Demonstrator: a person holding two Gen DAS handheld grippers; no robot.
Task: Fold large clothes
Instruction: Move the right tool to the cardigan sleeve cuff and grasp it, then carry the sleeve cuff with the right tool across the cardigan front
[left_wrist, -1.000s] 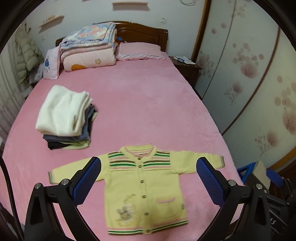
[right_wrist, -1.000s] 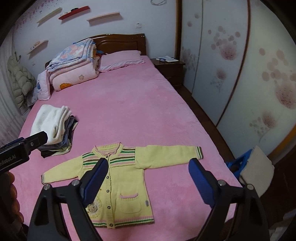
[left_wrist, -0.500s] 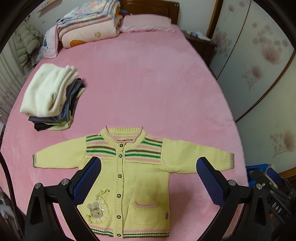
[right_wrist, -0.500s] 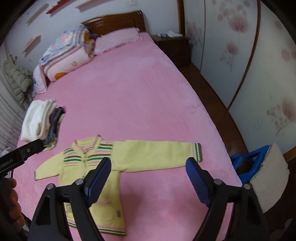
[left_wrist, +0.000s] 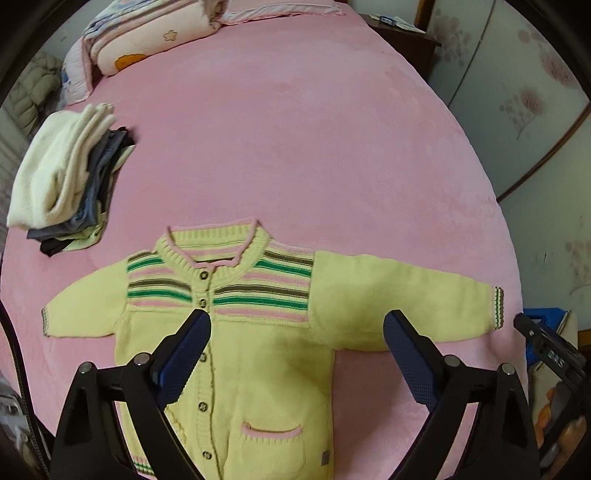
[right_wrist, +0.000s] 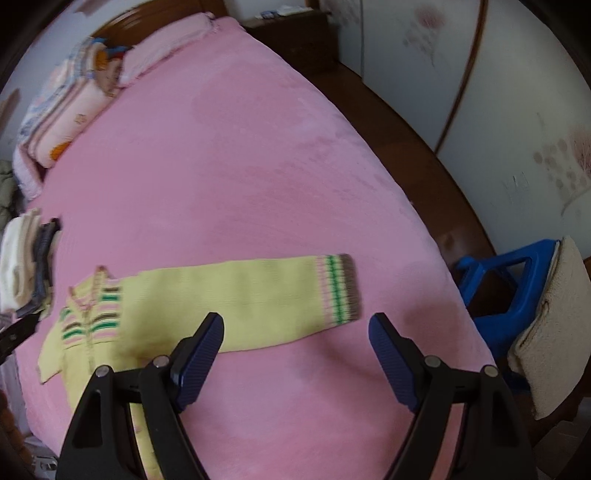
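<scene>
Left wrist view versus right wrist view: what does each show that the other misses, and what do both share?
Only the left wrist view shows the cardigan's front pocket and its full button row, under the open left gripper.

Only the right wrist view shows the blue stool beside the bed, past the open right gripper, which hangs near the striped cuff.

Both show the yellow cardigan spread flat on the pink bed, and the folded clothes stack.
</scene>
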